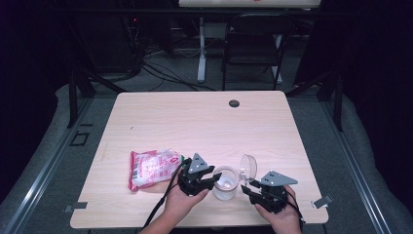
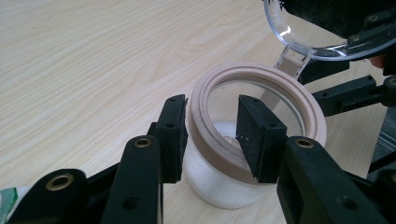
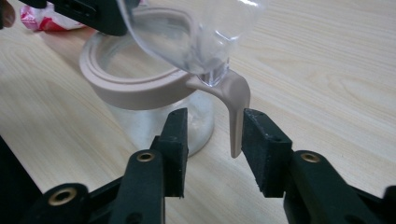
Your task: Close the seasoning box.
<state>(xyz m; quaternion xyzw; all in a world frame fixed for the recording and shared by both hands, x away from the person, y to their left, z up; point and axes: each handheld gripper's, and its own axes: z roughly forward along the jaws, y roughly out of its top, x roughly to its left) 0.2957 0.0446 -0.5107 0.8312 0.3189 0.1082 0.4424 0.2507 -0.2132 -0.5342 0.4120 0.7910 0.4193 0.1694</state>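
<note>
One jar (image 2: 243, 154) rim between left jaws.

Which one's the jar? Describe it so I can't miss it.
On the wooden table, look at the near edge, between the two grippers. The jar stands right of the pink packet: clear glass, beige rim, its clear hinged lid flipped open. Unlike the flat, printed packet, it is upright and see-through.

both hands low at the near table edge, each holding a gripper.
left gripper (image 1: 207, 181) jaws straddle a rim, one pad inside, one outside; right gripper (image 1: 251, 187) jaws stand apart, pointing inward.
</note>
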